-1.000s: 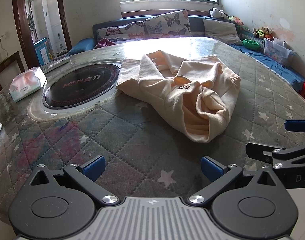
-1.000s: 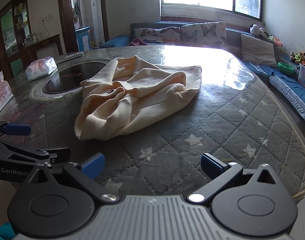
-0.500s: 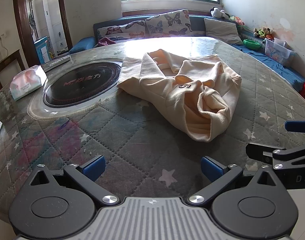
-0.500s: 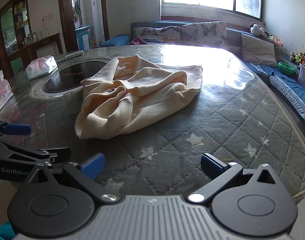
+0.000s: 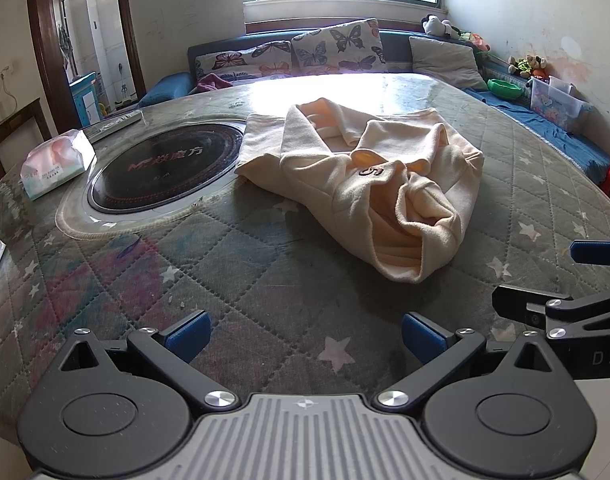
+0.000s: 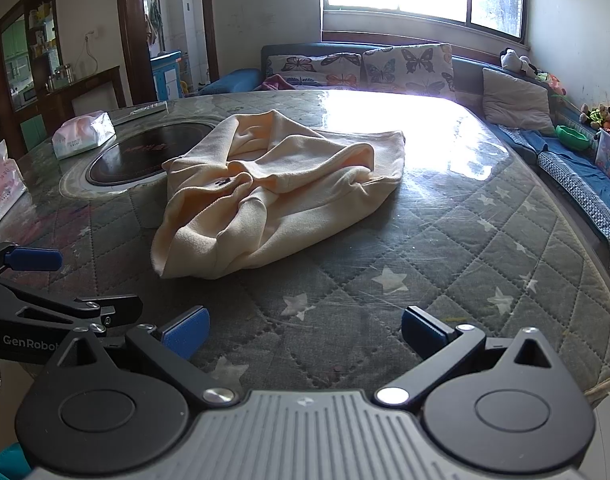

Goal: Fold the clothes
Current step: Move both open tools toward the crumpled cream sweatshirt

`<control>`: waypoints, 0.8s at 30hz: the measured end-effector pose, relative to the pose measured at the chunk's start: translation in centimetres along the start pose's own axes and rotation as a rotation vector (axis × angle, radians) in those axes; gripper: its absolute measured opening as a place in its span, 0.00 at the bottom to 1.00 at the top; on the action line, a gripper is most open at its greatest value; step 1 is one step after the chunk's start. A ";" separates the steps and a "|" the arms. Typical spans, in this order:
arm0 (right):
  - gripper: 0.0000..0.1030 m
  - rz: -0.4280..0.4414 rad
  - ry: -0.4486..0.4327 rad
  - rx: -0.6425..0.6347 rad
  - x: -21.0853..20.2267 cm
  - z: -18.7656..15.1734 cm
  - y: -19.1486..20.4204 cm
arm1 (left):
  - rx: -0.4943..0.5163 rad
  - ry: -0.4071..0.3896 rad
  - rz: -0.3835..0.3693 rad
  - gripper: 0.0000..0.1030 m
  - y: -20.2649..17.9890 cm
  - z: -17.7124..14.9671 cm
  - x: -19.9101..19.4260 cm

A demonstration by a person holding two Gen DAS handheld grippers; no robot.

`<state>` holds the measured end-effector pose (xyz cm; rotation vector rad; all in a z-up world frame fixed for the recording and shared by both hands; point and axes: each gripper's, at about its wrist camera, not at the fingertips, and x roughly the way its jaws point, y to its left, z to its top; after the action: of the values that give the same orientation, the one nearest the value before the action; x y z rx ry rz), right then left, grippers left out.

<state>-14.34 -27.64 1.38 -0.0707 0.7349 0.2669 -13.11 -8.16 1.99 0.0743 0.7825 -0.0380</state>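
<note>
A crumpled cream sweatshirt with a small dark "5" mark lies bunched in the middle of the round quilted table; it also shows in the right wrist view. My left gripper is open and empty, over the table's near edge, short of the garment. My right gripper is open and empty, over the near edge to the garment's right. Each gripper shows at the side of the other's view: the right one, the left one.
A dark round hob plate is set in the table, left of the garment. Tissue packs lie at the table's left edge. A sofa with butterfly cushions and toys stands behind and to the right.
Both grippers have edged slightly forward toward the garment. The garment has not moved, and both grippers stay open.
</note>
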 end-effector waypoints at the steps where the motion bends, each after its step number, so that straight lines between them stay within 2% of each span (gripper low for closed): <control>1: 1.00 0.000 0.000 0.000 0.0 0.0 0.0 | 0.000 0.000 0.000 1.00 0.0 0.0 0.0; 24: 1.00 0.016 0.005 -0.002 0.3 0.7 0.1 | -0.002 0.013 0.002 1.00 0.3 0.8 0.5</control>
<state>-13.66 -27.32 1.72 -0.0679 0.7402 0.2827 -12.15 -7.92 2.24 0.0737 0.7957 -0.0352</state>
